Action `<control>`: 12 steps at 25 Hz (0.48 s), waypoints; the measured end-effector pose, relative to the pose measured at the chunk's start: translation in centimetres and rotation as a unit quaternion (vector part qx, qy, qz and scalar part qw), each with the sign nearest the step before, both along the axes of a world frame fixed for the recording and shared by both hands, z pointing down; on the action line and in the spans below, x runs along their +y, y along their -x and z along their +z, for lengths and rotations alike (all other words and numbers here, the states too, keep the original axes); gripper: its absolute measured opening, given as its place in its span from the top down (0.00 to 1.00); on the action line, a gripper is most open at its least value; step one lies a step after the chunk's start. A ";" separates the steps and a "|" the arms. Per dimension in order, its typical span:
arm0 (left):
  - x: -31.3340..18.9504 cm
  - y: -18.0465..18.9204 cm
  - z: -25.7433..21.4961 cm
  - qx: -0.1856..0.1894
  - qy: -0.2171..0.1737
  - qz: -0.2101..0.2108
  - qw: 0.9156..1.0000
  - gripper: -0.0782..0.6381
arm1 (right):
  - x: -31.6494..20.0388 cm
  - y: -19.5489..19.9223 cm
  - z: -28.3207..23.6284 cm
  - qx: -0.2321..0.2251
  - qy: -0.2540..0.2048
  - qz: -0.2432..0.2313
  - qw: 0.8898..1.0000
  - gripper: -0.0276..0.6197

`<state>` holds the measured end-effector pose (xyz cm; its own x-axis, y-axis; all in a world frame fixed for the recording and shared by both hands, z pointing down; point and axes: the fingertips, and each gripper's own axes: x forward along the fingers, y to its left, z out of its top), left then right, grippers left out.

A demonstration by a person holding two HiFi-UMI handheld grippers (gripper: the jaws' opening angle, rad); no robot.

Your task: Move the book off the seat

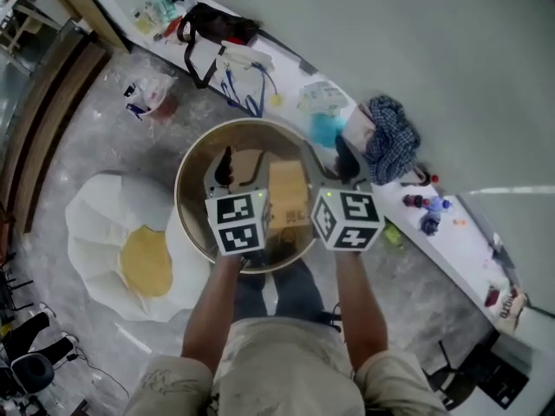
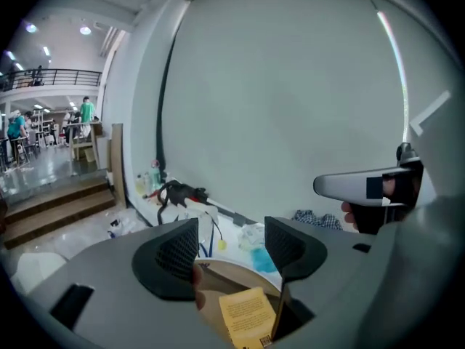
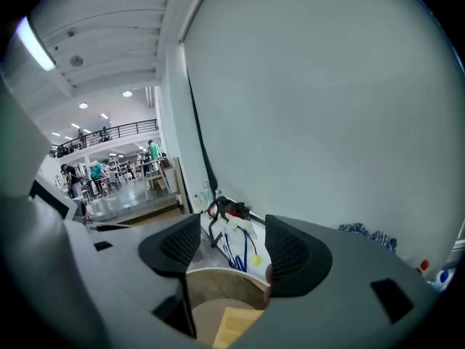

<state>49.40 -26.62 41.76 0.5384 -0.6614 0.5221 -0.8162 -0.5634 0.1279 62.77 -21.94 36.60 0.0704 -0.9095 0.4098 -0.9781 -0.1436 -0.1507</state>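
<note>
Here we see two hand-held grippers poised over one round seat (image 1: 185,183), each carrying one cube with square markers. The left gripper (image 1: 230,177) has its jaws wide apart. In the left gripper view nothing stands between the two ribbed pads (image 2: 176,251), and the gripper (image 2: 231,250) touches nothing that we can make out. The right gripper (image 1: 347,168) is spread just as wide, and in the right gripper view its gap (image 3: 227,247) is likewise empty.

We count one book (image 1: 288,194). It rests inside the seat, toward the side nearer the right gripper, and in the head view it falls between the two marker cubes. In both gripper views the book (image 2: 247,314) appears below the open jaws, apart from them, with its yellow cover (image 3: 231,327) facing up. We cannot tell whether it lies flat or leans against the seat wall (image 2: 234,268).

To the left of the seat we count one white floor chair (image 1: 102,217) holding one yellow cushion (image 1: 145,261). Beyond the seat runs one white ledge (image 1: 466,239) along the wall. It bears one black bag (image 1: 217,26) and one blue checked cloth (image 1: 390,135). One plastic bag (image 1: 147,94) lies on the floor between the ledge and the seat.
</note>
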 end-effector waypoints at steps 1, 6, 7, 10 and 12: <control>-0.3 0.1 -1.8 0.004 -0.014 0.002 1.000 0.48 | -0.1 0.3 -1.6 0.006 -0.012 0.001 1.000 0.52; -0.1 1.5 -10.8 0.023 -0.094 0.007 0.995 0.48 | 0.7 2.6 -7.9 0.043 -0.053 -0.003 0.998 0.52; -0.1 1.8 -12.3 0.028 -0.107 0.008 0.994 0.48 | 0.7 3.0 -9.1 0.054 -0.059 -0.003 0.997 0.52; -0.4 2.6 -15.9 0.039 -0.144 0.007 0.989 0.48 | 0.5 3.8 -12.6 0.077 -0.085 -0.004 0.993 0.52; -0.2 2.9 -18.1 0.046 -0.167 0.006 0.985 0.49 | 0.8 4.3 -15.0 0.090 -0.104 -0.005 0.990 0.52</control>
